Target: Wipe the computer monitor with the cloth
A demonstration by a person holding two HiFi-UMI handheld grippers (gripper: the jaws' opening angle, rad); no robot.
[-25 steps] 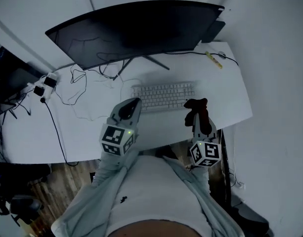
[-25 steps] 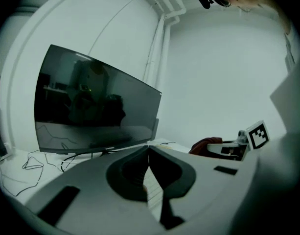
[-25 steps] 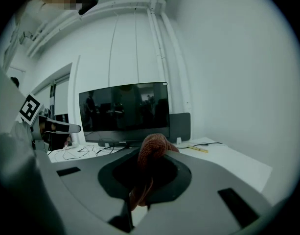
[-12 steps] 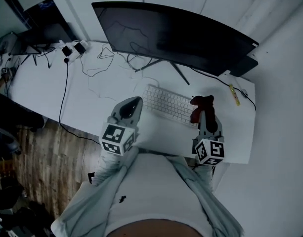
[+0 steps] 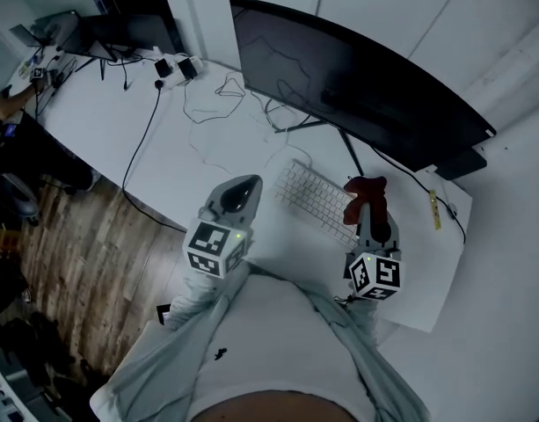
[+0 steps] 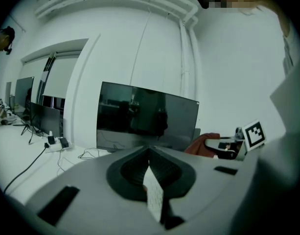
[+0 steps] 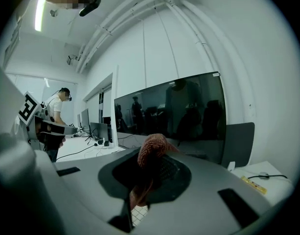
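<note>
The right gripper's (image 7: 150, 165) jaws are clamped on a red cloth (image 7: 152, 148), which bunches up into a rounded lump above the jaw tips and hangs in a thin tail below them. From above, the cloth (image 5: 362, 188) sits at the front of the right gripper (image 5: 368, 204), over the right end of a white keyboard (image 5: 315, 199) and short of the screen, not touching it. The left gripper's (image 6: 150, 154) jaws stand nearly together, with only a thin slit between them and nothing in it. That left gripper (image 5: 243, 188) hovers over the near edge of the white desk (image 5: 120, 121), just left of the keyboard.

Beyond both grippers stands the computer monitor (image 5: 357, 82), wide, dark and switched off, on a thin-legged stand behind the keyboard. Its glass (image 7: 181, 109) reflects dim figures. Loose cables (image 5: 218, 104) trail across the desk left of the stand, running toward a power strip (image 5: 175, 66) near the back edge. A small yellow item (image 5: 434, 208) lies by the monitor's right end. Further left, more dark screens (image 6: 41, 116) line the desk, wood floor (image 5: 71, 253) shows below its edge, and a person (image 7: 55, 112) stands in the background.
</note>
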